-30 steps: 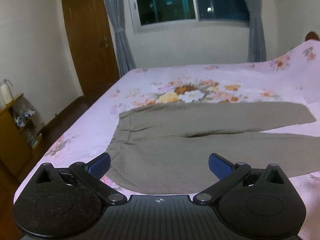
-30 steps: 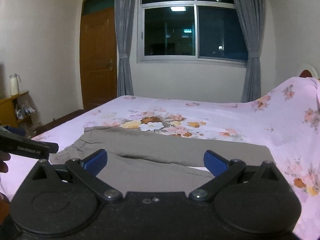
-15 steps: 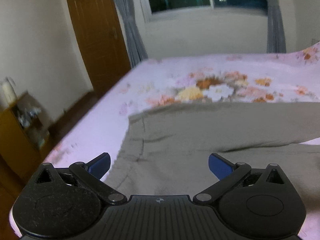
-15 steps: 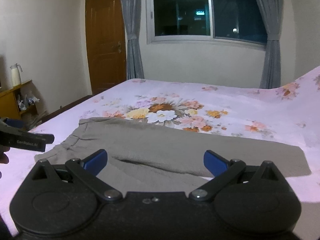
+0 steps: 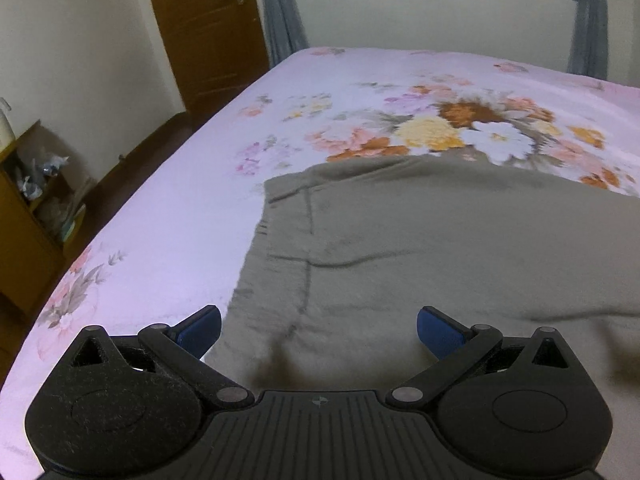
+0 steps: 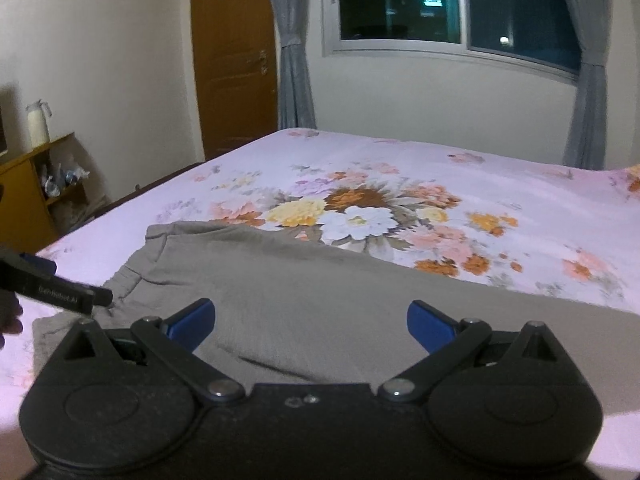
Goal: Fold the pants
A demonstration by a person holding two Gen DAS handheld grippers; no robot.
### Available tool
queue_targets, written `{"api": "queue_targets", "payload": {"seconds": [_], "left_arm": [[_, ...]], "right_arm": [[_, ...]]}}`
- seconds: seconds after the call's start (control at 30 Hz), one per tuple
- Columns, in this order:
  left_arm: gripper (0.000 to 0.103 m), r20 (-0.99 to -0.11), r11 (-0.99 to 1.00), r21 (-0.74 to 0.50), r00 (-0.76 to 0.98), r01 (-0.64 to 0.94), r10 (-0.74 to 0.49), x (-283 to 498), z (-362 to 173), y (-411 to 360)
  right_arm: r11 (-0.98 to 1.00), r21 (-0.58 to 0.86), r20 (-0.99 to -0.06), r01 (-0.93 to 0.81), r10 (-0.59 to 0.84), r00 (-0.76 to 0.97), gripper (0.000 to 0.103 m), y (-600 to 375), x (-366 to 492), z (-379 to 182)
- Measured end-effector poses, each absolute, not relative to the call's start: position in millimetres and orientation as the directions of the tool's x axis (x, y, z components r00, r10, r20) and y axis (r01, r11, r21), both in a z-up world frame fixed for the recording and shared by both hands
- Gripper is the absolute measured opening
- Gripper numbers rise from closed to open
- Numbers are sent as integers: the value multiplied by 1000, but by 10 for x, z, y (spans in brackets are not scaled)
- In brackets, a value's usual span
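Grey-green pants point(image 5: 460, 248) lie flat on a pink floral bed point(image 5: 180, 240), waistband at the left. My left gripper point(image 5: 318, 330) is open and empty, low over the near waistband corner. My right gripper point(image 6: 310, 320) is open and empty, just above the near pant leg point(image 6: 320, 300). The left gripper also shows in the right wrist view point(image 6: 60, 294) at the waistband's near left edge.
A wooden shelf unit point(image 5: 28, 216) with a white flask point(image 6: 37, 122) stands left of the bed. A brown door point(image 6: 234, 52), grey curtains point(image 6: 294, 52) and a dark window point(image 6: 460, 4) are on the far wall. The bed's left edge point(image 5: 132, 200) drops to the floor.
Both grippers have moved forward and down toward the pants. The left one now sits over the waistband corner, and the right one is closer above the leg. Both stay open.
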State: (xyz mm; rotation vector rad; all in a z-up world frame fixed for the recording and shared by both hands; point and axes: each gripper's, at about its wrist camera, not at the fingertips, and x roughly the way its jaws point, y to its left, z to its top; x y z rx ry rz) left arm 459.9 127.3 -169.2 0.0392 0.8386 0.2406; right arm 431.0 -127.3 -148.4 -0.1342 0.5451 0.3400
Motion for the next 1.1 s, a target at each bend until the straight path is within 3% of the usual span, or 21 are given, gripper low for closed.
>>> {"api": "queue_targets", "payload": {"seconds": [0.53, 0.97, 1.0, 1.03, 1.07, 1.1], "left_arm": [[103, -762, 936, 185, 558, -301, 330, 5675, -2230, 2102], [101, -788, 983, 40, 599, -177, 140, 6152, -2564, 2379], [86, -782, 987, 13, 613, -162, 111, 6136, -2557, 2406], [62, -773, 990, -34, 631, -135, 59, 6120, -2548, 2425], [51, -766, 989, -90, 643, -116, 6, 6115, -2539, 2432], [49, -761, 988, -93, 649, -122, 9, 6120, -2524, 2422]], "right_arm": [[900, -53, -599, -434, 319, 735, 96, -899, 5578, -1951], [884, -83, -671, -459, 291, 682, 97, -804, 6406, -2263], [882, -83, -678, -464, 292, 675, 96, -792, 6461, -2274], [880, -81, -684, -468, 293, 669, 94, -782, 6509, -2283], [878, -76, -690, -473, 296, 660, 93, -778, 6557, -2294], [874, -73, -701, -481, 298, 648, 88, -763, 6600, -2309]]}}
